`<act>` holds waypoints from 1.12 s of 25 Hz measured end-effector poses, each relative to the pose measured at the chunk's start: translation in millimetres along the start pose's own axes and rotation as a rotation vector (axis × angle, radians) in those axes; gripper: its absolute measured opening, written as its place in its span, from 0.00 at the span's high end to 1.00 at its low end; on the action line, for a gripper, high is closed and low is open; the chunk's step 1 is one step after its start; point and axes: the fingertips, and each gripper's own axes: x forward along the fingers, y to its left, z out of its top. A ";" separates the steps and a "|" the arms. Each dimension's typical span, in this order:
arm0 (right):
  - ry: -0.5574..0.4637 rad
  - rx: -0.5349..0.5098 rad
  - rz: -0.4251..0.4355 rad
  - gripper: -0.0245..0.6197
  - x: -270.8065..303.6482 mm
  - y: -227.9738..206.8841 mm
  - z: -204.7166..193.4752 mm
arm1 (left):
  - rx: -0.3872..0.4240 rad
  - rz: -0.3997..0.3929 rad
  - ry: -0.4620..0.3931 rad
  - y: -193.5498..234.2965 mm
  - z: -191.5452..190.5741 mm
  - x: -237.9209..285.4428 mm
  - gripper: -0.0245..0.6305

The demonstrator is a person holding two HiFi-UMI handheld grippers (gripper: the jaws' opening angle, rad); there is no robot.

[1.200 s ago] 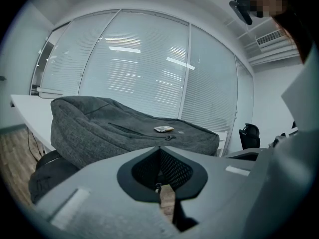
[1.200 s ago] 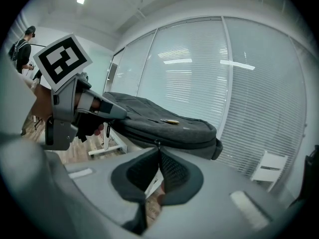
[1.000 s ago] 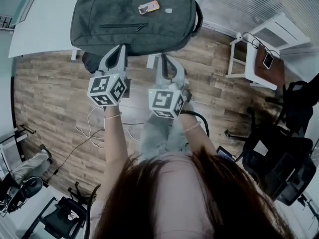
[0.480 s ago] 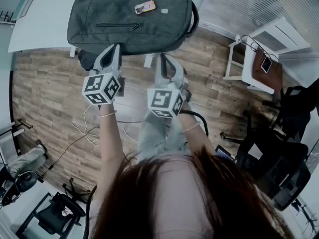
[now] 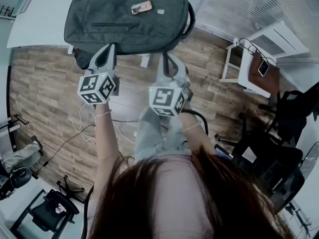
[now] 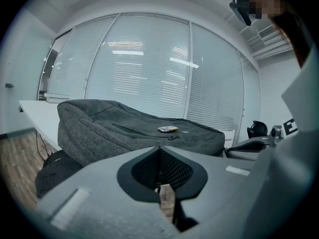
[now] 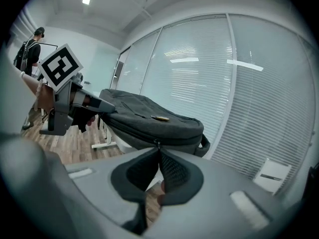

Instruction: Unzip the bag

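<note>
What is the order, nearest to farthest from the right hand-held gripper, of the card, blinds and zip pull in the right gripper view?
1. Zip pull, on the bag's near side, just ahead of the hand-held gripper.
2. Card, on top of the bag.
3. Blinds, behind the bag.

Office: white desk (image 5: pixel 35 29), wheeled chairs (image 5: pixel 54 214), wood-plank floor (image 5: pixel 45 98), full-height window blinds (image 6: pixel 149 68).

Bag (image 5: pixel 129 16) on table (image 5: pixel 30 31); small card (image 5: pixel 141 7) on top of bag. Left gripper (image 5: pixel 110 47) and right gripper (image 5: pixel 166 56) before bag's near edge (side by side). Stand (image 5: pixel 246 59) right of bag, phone (image 5: pixel 262 67) on it.
</note>
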 end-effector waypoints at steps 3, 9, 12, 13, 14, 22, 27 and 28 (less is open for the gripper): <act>0.000 -0.003 0.001 0.95 0.5 -6.9 -1.7 | 0.002 0.007 0.000 -1.5 0.1 0.6 0.95; -0.002 -0.020 0.017 0.95 1.6 -16.3 -2.6 | 0.004 0.027 0.001 -2.0 -0.1 0.5 0.95; -0.002 -0.022 0.024 0.95 2.8 -21.7 -3.1 | 0.005 0.033 0.004 -2.8 -0.3 0.6 0.95; -0.002 -0.022 0.025 0.95 3.1 -24.0 -3.3 | 0.006 0.036 0.005 -3.1 -0.3 0.4 0.95; -0.002 -0.024 0.026 0.95 3.5 -26.2 -3.4 | 0.007 0.038 0.006 -3.1 -0.3 0.1 0.95; -0.002 -0.041 0.037 0.95 9.8 -40.2 -4.0 | 0.011 0.051 0.012 -1.5 0.0 1.5 0.95; -0.001 -0.054 0.036 0.95 12.4 -47.7 -5.1 | 0.020 0.057 0.014 -1.5 -1.1 2.1 0.95; 0.000 -0.056 0.035 0.95 13.0 -50.4 -5.2 | 0.024 0.058 0.013 -1.8 -1.0 2.0 0.95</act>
